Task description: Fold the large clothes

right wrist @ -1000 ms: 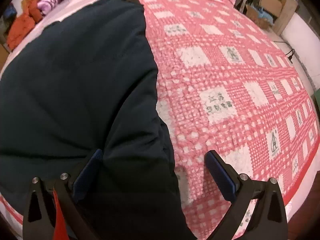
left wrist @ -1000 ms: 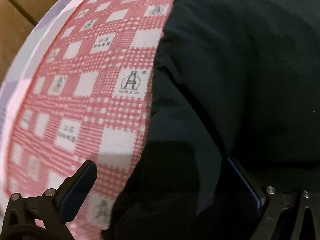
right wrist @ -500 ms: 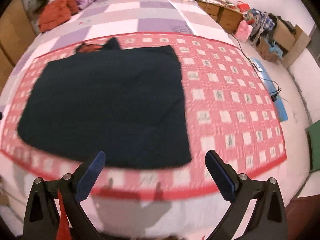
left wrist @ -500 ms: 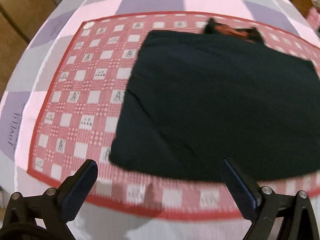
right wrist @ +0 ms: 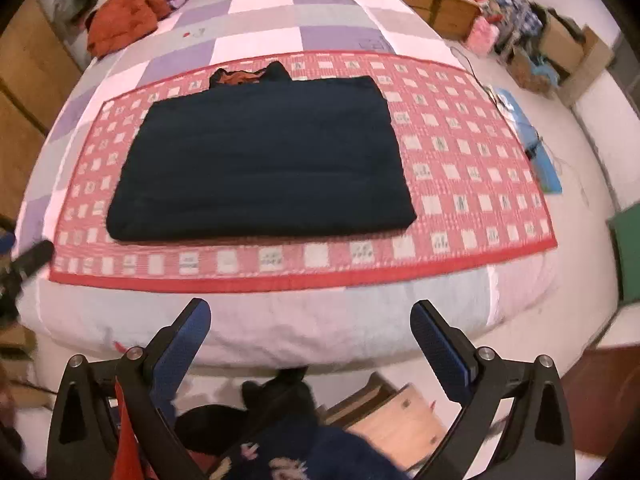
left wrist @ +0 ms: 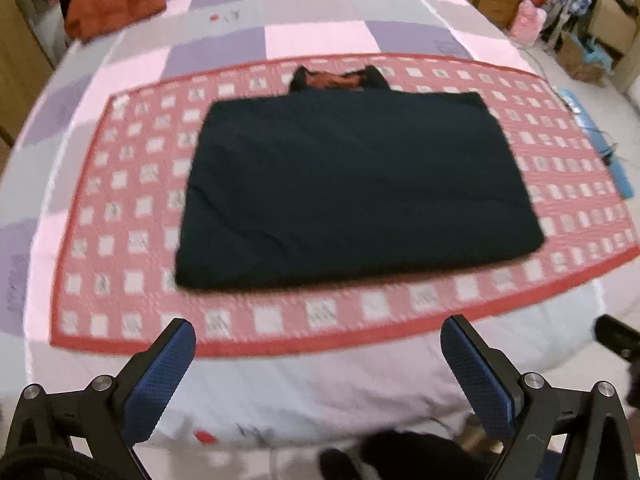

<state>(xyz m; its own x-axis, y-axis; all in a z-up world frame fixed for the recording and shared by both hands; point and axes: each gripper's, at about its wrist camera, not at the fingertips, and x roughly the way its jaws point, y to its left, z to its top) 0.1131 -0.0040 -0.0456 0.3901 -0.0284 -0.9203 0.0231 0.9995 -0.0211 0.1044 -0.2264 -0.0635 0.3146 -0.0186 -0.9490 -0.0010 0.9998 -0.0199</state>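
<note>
A dark navy garment lies folded into a flat rectangle on a red and white checked mat on the bed; its collar with orange lining sticks out at the far edge. It also shows in the right wrist view on the mat. My left gripper is open and empty, held back over the bed's near edge. My right gripper is open and empty, also back from the bed.
The bed has a purple, pink and grey checked cover. An orange garment lies at the head of the bed. Boxes and clutter stand on the floor to the right. A wooden piece sits below the right gripper.
Both grippers have pulled far back from the garment's near edge to beyond the bed's edge. The garment lies still, let go, and the whole mat has come into view.
</note>
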